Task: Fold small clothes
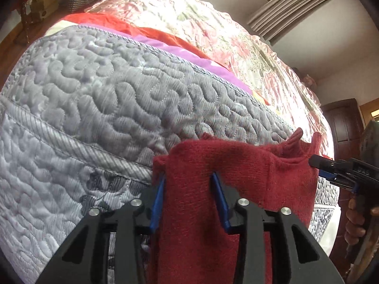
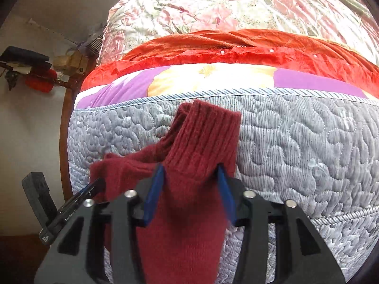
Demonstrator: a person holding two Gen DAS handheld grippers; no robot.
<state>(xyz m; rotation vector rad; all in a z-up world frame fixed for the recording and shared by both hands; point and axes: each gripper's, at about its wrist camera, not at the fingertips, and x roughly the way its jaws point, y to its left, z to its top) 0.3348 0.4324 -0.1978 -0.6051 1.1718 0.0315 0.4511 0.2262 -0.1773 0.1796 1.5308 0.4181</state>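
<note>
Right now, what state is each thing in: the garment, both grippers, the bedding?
Dark red knit garment: lifted, stretched between both grippers, hanging in front of the mattress side.
Left gripper: shut on the garment.
Right gripper: shut on the garment's ribbed end.
Grey quilted mattress: bare side exposed.
Orange-red blanket: rumpled on top.

Pale lettering stands on the left gripper [image 2: 71, 203] body at eight o'clock in the right wrist view, apparently starting "Gen"; the rest is unreadable. The embossed marking on the right gripper [image 1: 331, 168], three o'clock in the left wrist view, is illegible.

Dark red knitted sock [image 2: 189, 189] (ribbed cuff uppermost), stretched in the air, body hanging limp below.
</note>
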